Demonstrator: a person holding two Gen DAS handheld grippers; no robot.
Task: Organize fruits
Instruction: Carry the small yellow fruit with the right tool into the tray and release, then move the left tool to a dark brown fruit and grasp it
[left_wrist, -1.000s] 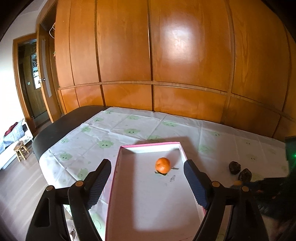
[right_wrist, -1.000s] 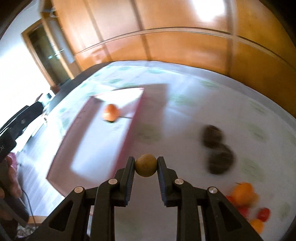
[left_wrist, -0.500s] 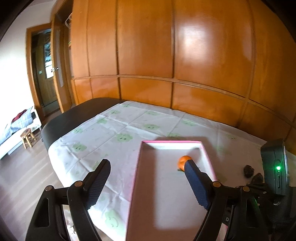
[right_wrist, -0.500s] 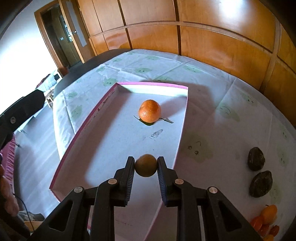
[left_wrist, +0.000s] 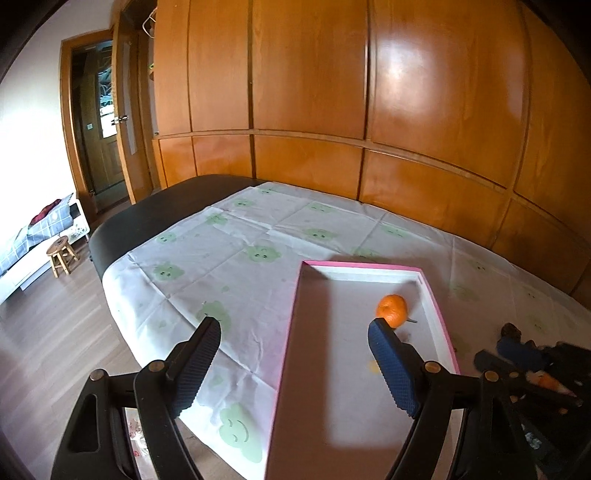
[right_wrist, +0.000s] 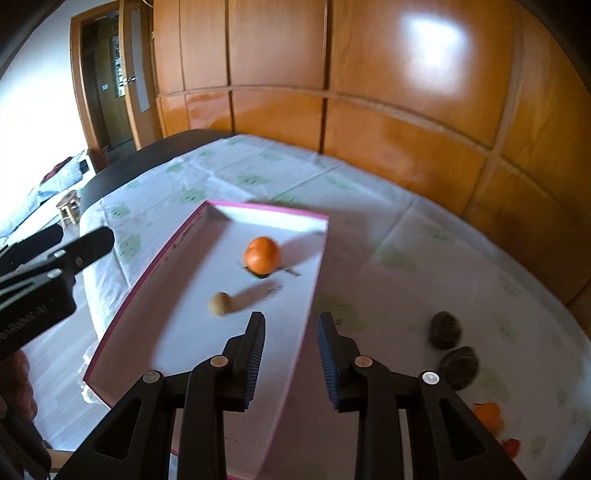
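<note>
Two fruits lay in the pink-edged tray (right_wrist: 317, 258) in the right wrist view: an orange (right_wrist: 261, 254) toward the far end & a small tan-green fruit (right_wrist: 220, 303), blurred, on the tray floor nearer the camera, left of the fingers. Right gripper (right_wrist: 291, 352) hung over the tray's right edge, jaws opening w/ nothing between them; the small fruit lay clear of the pads. Two dark wrinkled fruits (right_wrist: 452, 345) sat on the cloth right of the tray, touching or nearly so. Orange & red fruits (right_wrist: 489, 415) showed at lower right, partly hidden behind the gripper body. Left gripper's fingers (right_wrist: 92, 242) poked in from the left edge, well apart from the tray's contents.

Left wrist view: left gripper (left_wrist: 293, 363) held wide apart w/ nothing in its grasp, over the tray's (left_wrist: 291, 332) left rim & the tablecloth (left_wrist: 229, 258). Orange (left_wrist: 392, 309) sat near the far right corner, just behind the right fingertip in the picture. Right gripper (left_wrist: 517, 350) appeared dark at the lower right edge; its state couldn't be told from here. Small fruit wasn't clearly seen in this view.
</note>
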